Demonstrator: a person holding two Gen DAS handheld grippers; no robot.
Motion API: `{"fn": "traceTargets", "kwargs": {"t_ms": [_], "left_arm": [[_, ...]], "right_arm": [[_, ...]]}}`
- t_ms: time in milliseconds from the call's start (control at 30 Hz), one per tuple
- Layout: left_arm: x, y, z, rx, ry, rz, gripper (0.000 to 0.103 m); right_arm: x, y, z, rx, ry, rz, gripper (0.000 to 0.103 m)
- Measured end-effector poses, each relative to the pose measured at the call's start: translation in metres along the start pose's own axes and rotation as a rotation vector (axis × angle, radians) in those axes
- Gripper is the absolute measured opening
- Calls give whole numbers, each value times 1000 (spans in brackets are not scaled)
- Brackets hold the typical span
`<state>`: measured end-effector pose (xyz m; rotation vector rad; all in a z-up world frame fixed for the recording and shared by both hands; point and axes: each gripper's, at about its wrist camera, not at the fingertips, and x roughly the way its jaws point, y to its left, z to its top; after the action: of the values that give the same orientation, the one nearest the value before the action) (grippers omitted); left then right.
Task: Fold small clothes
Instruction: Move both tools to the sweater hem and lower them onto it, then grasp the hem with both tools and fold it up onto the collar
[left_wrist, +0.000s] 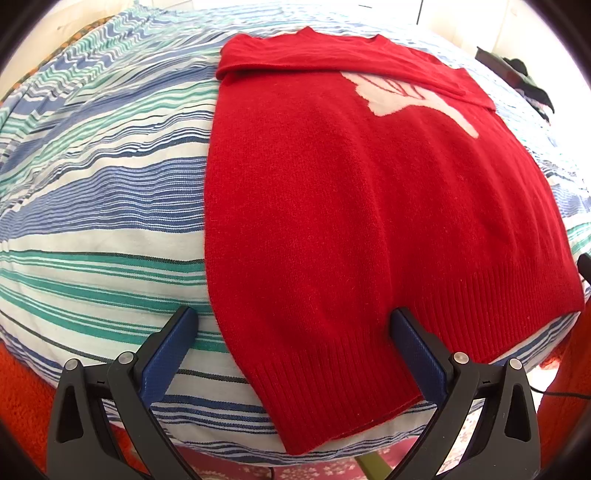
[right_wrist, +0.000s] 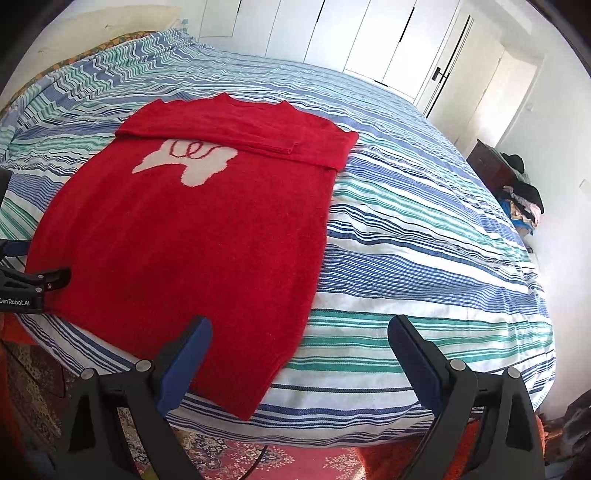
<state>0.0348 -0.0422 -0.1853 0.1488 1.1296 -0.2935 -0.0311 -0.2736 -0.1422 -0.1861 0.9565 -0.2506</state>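
Red sweater (left_wrist: 362, 206) lies flat on the bed (left_wrist: 96, 206), sleeves already folded across the chest up at the far end, and both claws hang over the near hem, neither gripping anything. The left claw (left_wrist: 295, 325) is spread wide, released, its jaws straddling the near left corner of the ribbed hem (left_wrist: 332, 387): one blue pad sits out over the striped cover, the other over the knit, and I cannot tell whether either one touches the fabric. The right claw (right_wrist: 299, 332) is likewise gaping and empty, the sweater's near right corner lying just ahead of its left jaw, bare bed cover under the rest of the gap. This is a soft, fuzzy knit, light enough to lift with one pinch but limp: expect it to sag and drape between the two grips, and to stretch if tugged. It looks grippy rather than slick, so the pads should hold, though it may drag on the cotton cover. The ribbed band is the thicker, firmer part, so the best holds are the two hem corners, one just in front of each claw, pinched through both layers. Judging by the layout, the next fold carries the hem away from the claws toward the collar (right_wrist: 255, 101); lifting both corners level should keep the folded sleeves (right_wrist: 236, 140) from sliding.
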Motion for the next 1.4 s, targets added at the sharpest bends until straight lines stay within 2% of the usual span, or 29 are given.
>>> {"fn": "traceTargets", "kwargs": {"t_ms": [467, 567, 600, 667, 733, 800, 833, 867, 900, 933, 1100, 1133, 1167, 1200, 1233, 1267, 1400], "left_arm": [[0, -1, -1, -1, 2, 0, 103], [-10, 10, 10, -34, 81, -44, 102], [-21, 22, 15, -87, 83, -102, 98], [-47, 52, 17, -198, 35, -226, 98], [-56, 75, 14, -255, 46, -275, 98], [-48, 86, 6, -287, 117, -317, 96], [-42, 88, 3, -304, 152, -334, 90], [-35, 88, -1, -316, 184, -351, 86], [-28, 84, -4, -318, 216, -364, 77], [-23, 77, -7, -312, 244, -374, 72], [-17, 46, -7, -228, 281, -387, 70], [-17, 44, -7, -222, 288, -383, 59], [-16, 43, -6, -221, 302, -389, 47], [-13, 43, -7, -232, 329, -408, 7], [-12, 46, -7, -261, 346, -429, 5], [-15, 52, -10, -287, 343, -440, 5], [-38, 62, -8, -343, 311, -515, 4]], "right_arm": [[3, -6, -1, 12, 14, -53, 95], [2, -12, 1, 25, 5, -31, 95], [0, -22, 2, 54, 0, 2, 94], [-6, -57, 3, 196, -4, 115, 94], [-3, -97, -3, 379, 34, 307, 94], [12, -120, -13, 513, 135, 540, 80], [18, -125, -18, 563, 174, 636, 77], [23, -125, -23, 592, 205, 703, 75], [28, -121, -27, 602, 234, 744, 73], [33, -115, -29, 598, 260, 769, 72], [56, -77, -31, 569, 379, 849, 63], [59, -70, -31, 556, 391, 853, 61], [60, -64, -31, 550, 398, 859, 54], [61, -61, -30, 547, 400, 864, 33], [63, -59, -28, 545, 396, 869, 16], [63, -59, -27, 544, 394, 864, 5], [45, -76, -22, 594, 315, 907, 5]]}}
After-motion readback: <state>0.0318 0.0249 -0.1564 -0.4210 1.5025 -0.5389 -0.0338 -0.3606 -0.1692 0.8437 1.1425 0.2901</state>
